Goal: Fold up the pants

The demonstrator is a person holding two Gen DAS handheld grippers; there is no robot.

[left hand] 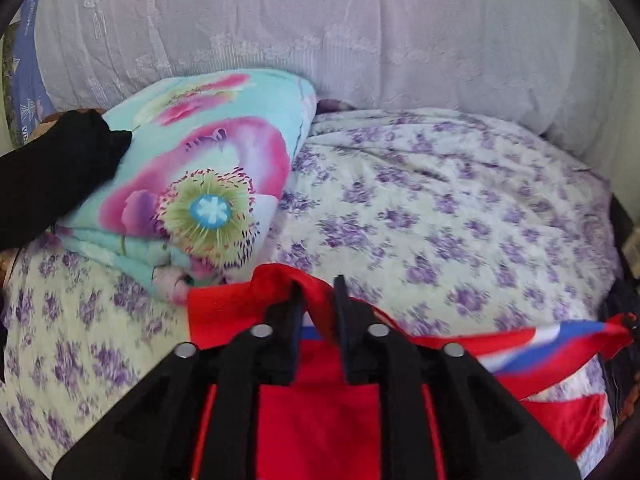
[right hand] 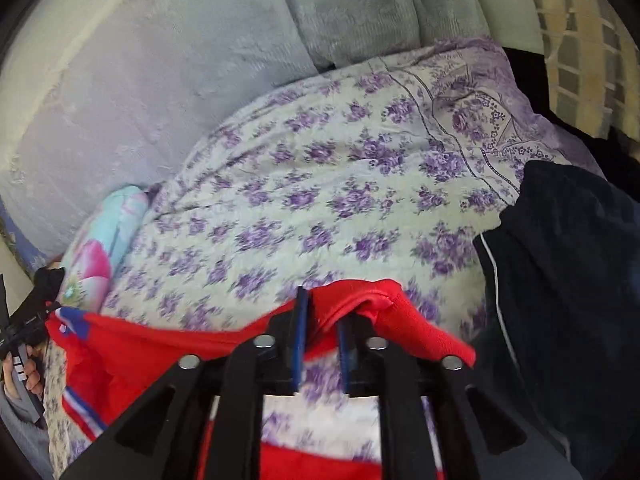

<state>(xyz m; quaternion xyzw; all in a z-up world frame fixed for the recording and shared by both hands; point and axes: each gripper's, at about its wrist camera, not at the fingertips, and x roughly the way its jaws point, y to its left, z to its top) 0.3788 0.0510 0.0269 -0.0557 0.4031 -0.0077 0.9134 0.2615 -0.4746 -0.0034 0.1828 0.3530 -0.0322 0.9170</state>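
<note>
Red pants (left hand: pixel 320 420) with a blue and white side stripe (left hand: pixel 532 348) hang stretched over the purple-flowered bedsheet (left hand: pixel 460 208). My left gripper (left hand: pixel 319 292) is shut on a fold of the red cloth, which runs over its left finger and down between the pads. In the right wrist view the pants (right hand: pixel 132 348) span from the left gripper (right hand: pixel 24 320) at the far left to my right gripper (right hand: pixel 322 312). Its jaws stand a little apart. The red hem (right hand: pixel 372 300) lies bunched across its tips and over the right finger, with sheet showing through the gap below.
A folded turquoise and pink flowered blanket (left hand: pixel 208 176) lies at the back left, with a black garment (left hand: pixel 52 176) against it. A dark navy garment (right hand: pixel 568 280) lies at the bed's right side. White lace fabric (left hand: pixel 320 32) covers the back behind the bed.
</note>
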